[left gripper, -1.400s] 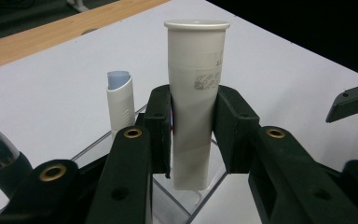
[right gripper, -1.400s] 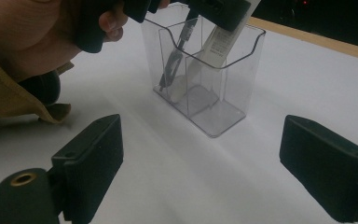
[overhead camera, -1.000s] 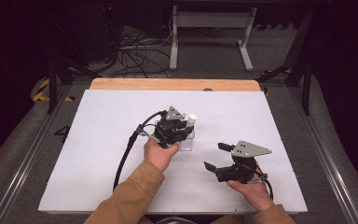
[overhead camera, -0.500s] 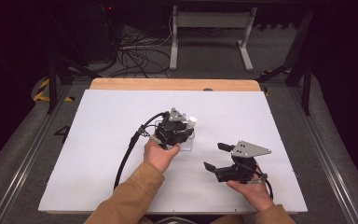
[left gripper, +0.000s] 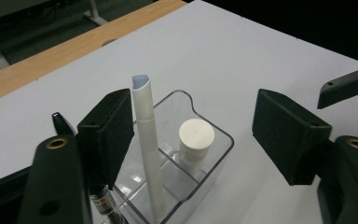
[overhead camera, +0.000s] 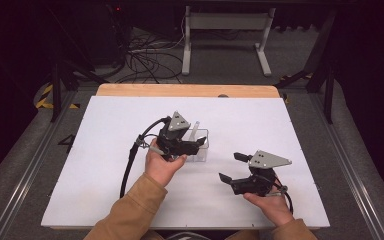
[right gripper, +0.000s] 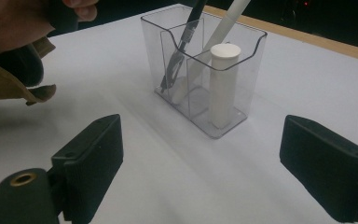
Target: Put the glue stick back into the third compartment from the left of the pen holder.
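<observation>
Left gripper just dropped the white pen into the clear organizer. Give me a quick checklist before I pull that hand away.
1. Left gripper open, jaws have just been opening: ok.
2. White pen inside the clear organizer, leaning: ok.
3. Pen free of the pad: not ok, it rests against one pad.
4. White cylinder upright in its own compartment: ok.
5. Dark pen seated in the organizer: ok.
6. Right gripper open, apart from the organizer: ok.

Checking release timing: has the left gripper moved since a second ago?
Yes. The left gripper has drawn back slightly from the clear organizer, jaws just opened, white pen left standing inside.
</observation>
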Action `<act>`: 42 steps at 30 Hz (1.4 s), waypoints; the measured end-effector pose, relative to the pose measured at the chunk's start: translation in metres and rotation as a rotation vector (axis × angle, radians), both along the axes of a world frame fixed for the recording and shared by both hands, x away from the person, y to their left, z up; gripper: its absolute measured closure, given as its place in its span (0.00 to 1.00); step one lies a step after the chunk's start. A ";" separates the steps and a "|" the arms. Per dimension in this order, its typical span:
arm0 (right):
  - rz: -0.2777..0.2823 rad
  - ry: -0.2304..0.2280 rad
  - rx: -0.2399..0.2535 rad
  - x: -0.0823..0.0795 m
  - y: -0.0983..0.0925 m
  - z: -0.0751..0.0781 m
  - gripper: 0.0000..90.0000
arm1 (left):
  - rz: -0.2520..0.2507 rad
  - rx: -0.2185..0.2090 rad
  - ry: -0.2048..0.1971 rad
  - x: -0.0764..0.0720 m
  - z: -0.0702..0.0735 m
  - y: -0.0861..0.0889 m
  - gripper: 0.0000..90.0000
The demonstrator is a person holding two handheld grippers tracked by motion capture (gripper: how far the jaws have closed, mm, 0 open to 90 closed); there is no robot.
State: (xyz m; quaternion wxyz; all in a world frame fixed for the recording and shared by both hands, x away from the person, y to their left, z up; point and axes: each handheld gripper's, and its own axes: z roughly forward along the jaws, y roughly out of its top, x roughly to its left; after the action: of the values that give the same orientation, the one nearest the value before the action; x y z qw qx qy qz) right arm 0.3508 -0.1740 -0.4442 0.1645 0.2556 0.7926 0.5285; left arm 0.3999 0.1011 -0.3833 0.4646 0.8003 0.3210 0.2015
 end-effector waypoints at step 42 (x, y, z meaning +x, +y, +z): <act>0.003 -0.034 0.006 -0.003 -0.004 0.008 0.14 | -0.096 -0.089 -0.167 -0.067 0.007 0.105 0.12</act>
State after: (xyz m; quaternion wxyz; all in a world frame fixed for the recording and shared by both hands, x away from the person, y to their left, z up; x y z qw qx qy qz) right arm 0.3480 -0.1779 -0.4365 0.1762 0.2462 0.7884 0.5355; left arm 0.3333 0.2057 -0.3766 0.5341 0.7736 0.2512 0.2307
